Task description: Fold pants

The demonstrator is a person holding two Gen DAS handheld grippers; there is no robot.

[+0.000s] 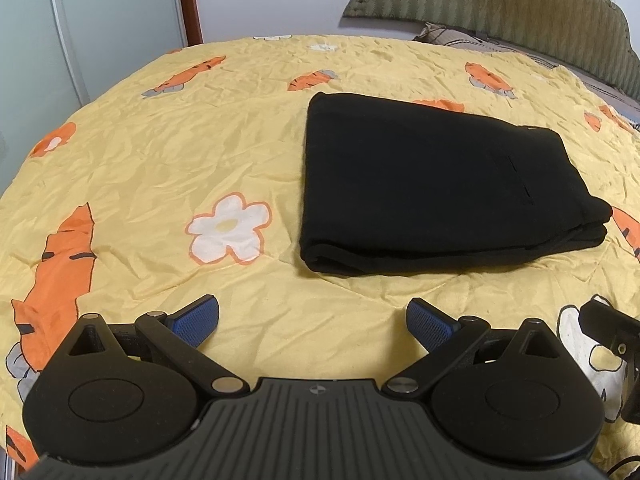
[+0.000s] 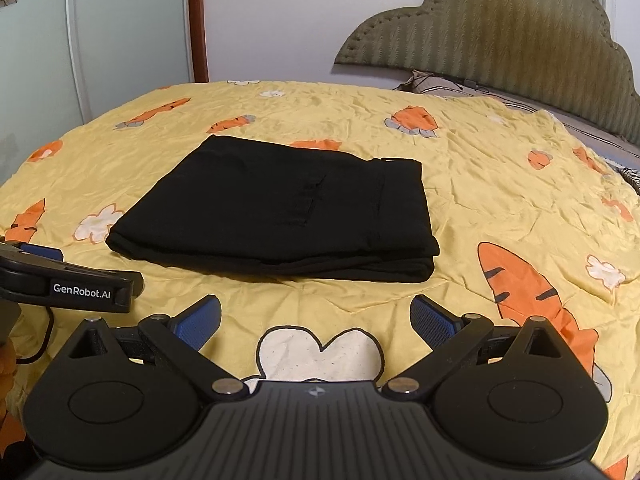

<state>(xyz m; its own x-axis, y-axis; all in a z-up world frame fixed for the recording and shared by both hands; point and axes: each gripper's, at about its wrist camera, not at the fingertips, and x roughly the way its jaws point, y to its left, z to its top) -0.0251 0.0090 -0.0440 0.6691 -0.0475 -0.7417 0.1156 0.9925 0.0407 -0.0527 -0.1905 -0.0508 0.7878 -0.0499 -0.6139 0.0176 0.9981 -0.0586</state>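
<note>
Black pants [image 1: 432, 188], folded into a flat stacked rectangle, lay on the yellow carrot-print quilt [image 1: 160, 160] covering the bed: right of centre in the left wrist view, centre in the right wrist view [image 2: 280, 216]. Left gripper [image 1: 313, 322]: blue-padded fingers spread wide, grasping nothing. Right gripper [image 2: 316, 322]: likewise released and apart from the pants. Padded olive headboard [image 2: 500, 36], upper right of frame.

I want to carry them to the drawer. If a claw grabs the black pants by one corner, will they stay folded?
Probably not. The pants are soft cloth stacked in loose layers, so a lifted corner would likely droop and the layers peel open. Pushed across the crinkled yellow blanket, they would probably bunch rather than slide neatly.
</note>
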